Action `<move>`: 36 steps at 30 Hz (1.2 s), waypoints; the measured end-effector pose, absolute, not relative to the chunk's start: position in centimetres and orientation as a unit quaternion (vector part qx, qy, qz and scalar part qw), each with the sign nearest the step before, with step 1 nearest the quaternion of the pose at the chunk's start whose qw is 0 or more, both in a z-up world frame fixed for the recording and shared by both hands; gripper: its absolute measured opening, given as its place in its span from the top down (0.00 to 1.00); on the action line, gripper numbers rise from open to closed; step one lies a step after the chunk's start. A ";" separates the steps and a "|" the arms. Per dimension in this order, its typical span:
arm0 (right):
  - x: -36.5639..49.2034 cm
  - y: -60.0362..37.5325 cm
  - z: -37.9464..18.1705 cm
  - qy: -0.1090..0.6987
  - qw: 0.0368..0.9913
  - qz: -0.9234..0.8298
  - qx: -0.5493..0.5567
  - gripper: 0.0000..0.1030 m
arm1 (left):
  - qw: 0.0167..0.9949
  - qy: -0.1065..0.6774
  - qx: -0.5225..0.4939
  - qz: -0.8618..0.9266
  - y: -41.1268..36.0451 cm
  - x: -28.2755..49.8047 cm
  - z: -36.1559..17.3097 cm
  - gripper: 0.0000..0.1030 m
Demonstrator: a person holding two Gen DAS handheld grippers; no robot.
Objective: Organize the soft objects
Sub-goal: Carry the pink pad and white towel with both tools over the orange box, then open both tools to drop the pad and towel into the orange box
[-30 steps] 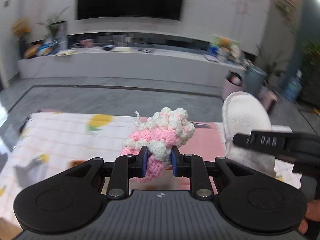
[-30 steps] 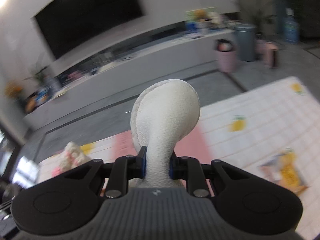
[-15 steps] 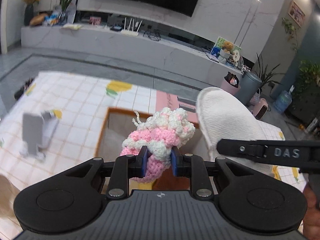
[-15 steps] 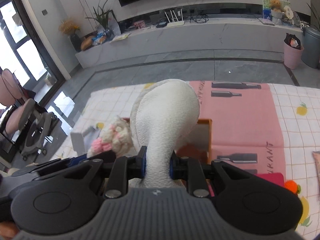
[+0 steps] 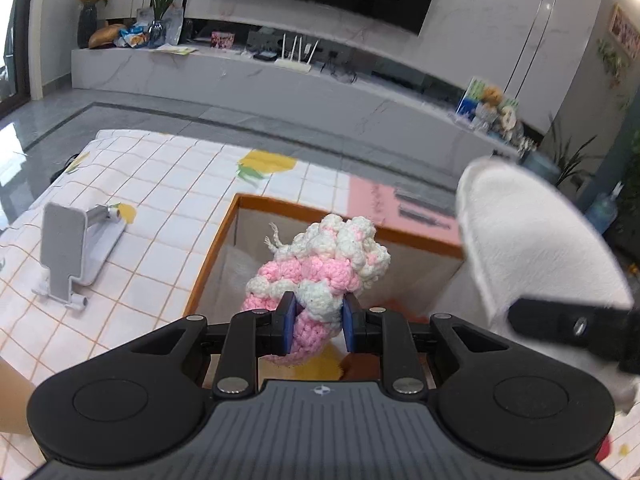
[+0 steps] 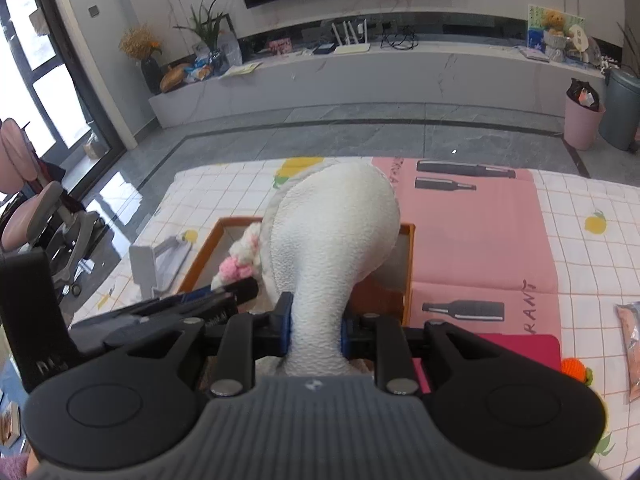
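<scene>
My left gripper [image 5: 316,322] is shut on a pink and white crocheted toy [image 5: 320,264] and holds it over an orange-rimmed box [image 5: 224,236]. My right gripper [image 6: 316,328] is shut on a white plush slipper [image 6: 336,232], held over the same box [image 6: 408,276]. The slipper shows at the right of the left wrist view [image 5: 536,248]. The crocheted toy shows in the right wrist view [image 6: 240,256], just left of the slipper. Something orange and yellow lies inside the box, mostly hidden.
A grey phone stand [image 5: 76,248] stands on the checked tablecloth left of the box. A pink mat [image 6: 480,240] lies right of the box, with a magenta pad [image 6: 520,350], a small orange knitted thing [image 6: 574,368] and a pink packet [image 6: 632,344] further right.
Both grippers have come forward and tilted down, so the box now lies under the toy and the slipper. Both keep their hold.
</scene>
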State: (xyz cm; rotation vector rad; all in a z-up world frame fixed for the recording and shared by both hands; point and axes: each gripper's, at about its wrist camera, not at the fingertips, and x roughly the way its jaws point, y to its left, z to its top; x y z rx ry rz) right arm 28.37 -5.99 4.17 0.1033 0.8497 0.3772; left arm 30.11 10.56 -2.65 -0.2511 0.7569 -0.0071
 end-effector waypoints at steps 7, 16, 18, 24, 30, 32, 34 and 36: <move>30.0 -4.6 2.6 0.425 0.886 0.180 0.039 0.80 | 0.921 0.377 -0.097 -0.003 10.3 30.3 -3.6 0.67; 31.1 -4.4 2.5 0.440 0.879 0.181 0.025 0.80 | 0.926 0.346 -0.143 -0.055 11.5 29.1 -1.7 0.31; 31.0 -4.4 3.2 0.435 0.882 0.180 0.009 0.80 | 0.921 0.347 -0.167 -0.058 12.6 28.6 -1.1 0.31; 30.7 -2.9 4.0 0.448 0.872 0.196 -0.007 0.80 | 0.934 0.313 -0.159 -0.059 15.3 26.2 2.8 0.31; 32.0 -0.1 0.5 0.501 0.847 0.175 -0.036 0.80 | 0.945 0.315 -0.086 0.006 16.4 25.7 3.2 0.30; 32.5 0.6 -0.8 0.511 0.842 0.165 -0.044 0.80 | 0.942 0.322 -0.088 0.012 16.9 26.0 2.8 0.30; 32.9 1.3 -2.0 0.516 0.841 0.154 -0.061 0.80 | 0.937 0.335 -0.100 0.014 17.6 26.4 2.3 0.30; 33.6 1.7 -3.3 0.529 0.834 0.138 -0.071 0.80 | 0.934 0.341 -0.107 0.018 18.0 26.7 1.9 0.30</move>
